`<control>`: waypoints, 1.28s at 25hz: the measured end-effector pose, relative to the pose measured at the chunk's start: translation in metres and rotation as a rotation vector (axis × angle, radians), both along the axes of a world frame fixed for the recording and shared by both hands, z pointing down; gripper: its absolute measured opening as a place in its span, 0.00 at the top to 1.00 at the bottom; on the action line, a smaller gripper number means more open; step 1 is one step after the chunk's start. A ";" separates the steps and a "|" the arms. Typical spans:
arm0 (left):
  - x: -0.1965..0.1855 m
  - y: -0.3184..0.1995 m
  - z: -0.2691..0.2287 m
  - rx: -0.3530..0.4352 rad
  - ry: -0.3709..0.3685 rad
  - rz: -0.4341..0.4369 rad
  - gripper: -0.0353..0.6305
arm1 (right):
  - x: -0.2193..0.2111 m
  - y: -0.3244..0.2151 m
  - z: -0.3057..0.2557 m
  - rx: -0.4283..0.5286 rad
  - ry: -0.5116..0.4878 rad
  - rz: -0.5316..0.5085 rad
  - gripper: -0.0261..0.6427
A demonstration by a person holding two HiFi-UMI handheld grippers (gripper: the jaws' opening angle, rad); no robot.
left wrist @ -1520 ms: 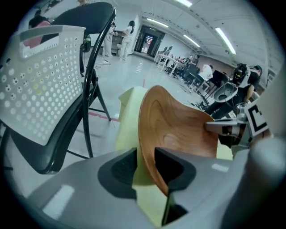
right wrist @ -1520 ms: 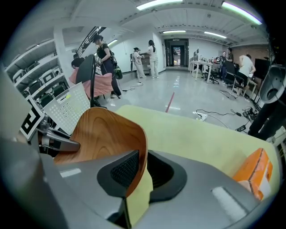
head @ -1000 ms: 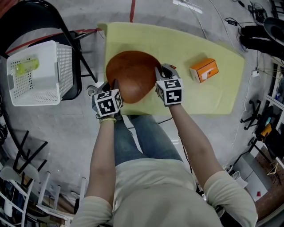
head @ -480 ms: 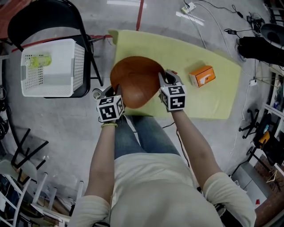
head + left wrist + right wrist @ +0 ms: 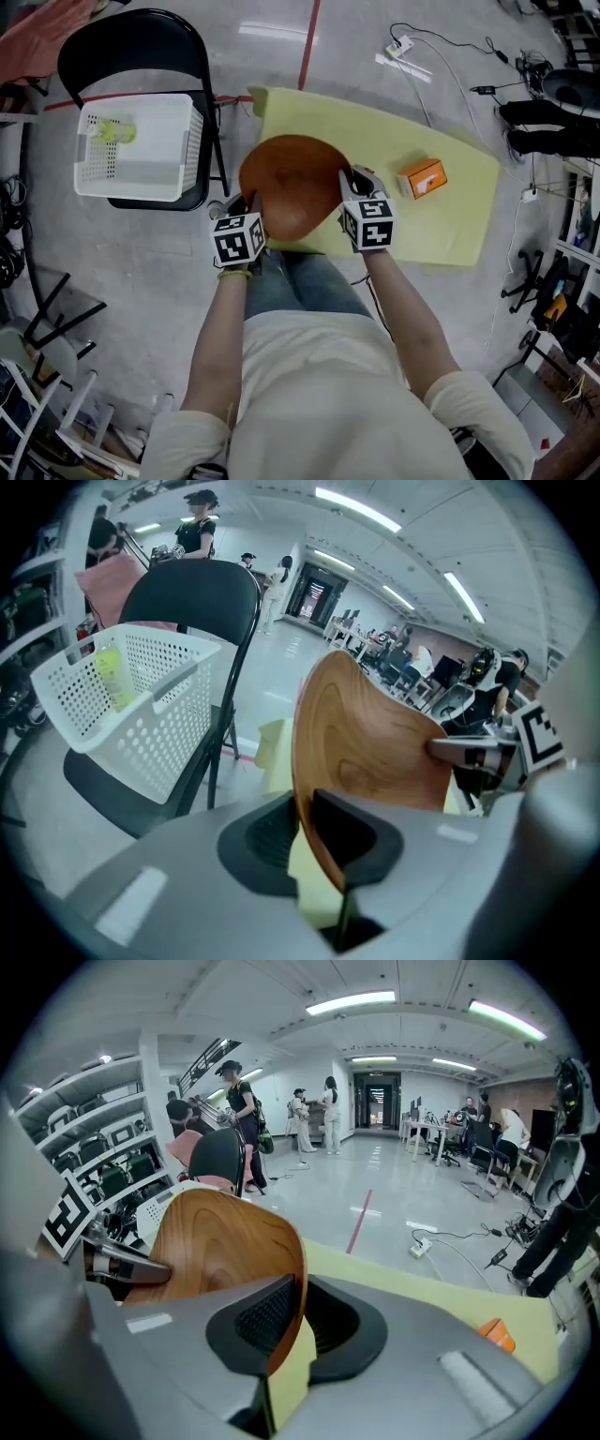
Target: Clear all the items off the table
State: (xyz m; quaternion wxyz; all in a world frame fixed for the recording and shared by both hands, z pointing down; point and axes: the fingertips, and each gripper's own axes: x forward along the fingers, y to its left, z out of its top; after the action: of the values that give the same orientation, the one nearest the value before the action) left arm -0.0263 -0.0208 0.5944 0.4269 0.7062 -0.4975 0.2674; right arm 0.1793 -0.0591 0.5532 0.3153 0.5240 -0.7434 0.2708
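- The fingers (image 5: 349, 834) of the left gripper (image 5: 251, 202) are pinching the near left rim of a wooden bowl (image 5: 291, 183), nearly shut, with only the thin wall between the pads.
- The fingers (image 5: 258, 1321) of the right gripper (image 5: 349, 183) are clamping the opposite rim the same way, nearly shut on the thin wood.
- The bowl is hanging between the two grippers, over the near left part of the yellow desk (image 5: 450, 220), with its hollow side turned down.
- In both gripper views the bowl is showing as a curved brown sheet, with the other gripper at its far edge.
- An orange box (image 5: 422, 177) is lying on the desk to the right, apart from the bowl.
- A white basket (image 5: 141, 178) is sitting on a black chair (image 5: 141, 42) left of the desk, with a yellow-green bottle (image 5: 114, 131) lying inside it.
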 end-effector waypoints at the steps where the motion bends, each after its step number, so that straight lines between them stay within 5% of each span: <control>1: -0.003 0.000 -0.005 0.003 0.003 -0.005 0.86 | -0.003 0.000 -0.006 0.009 0.000 -0.005 0.92; 18: -0.063 -0.006 -0.069 0.046 0.036 -0.054 0.87 | -0.064 -0.006 -0.075 0.077 -0.010 -0.060 0.92; 32: -0.168 -0.035 -0.095 0.056 0.032 -0.130 0.88 | -0.170 -0.047 -0.097 0.090 -0.042 -0.134 0.92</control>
State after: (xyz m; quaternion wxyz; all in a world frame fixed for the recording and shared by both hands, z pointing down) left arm -0.1941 -0.0558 0.4996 0.4316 0.6882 -0.5426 0.2138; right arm 0.0090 -0.1062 0.4565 0.2932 0.4811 -0.7946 0.2264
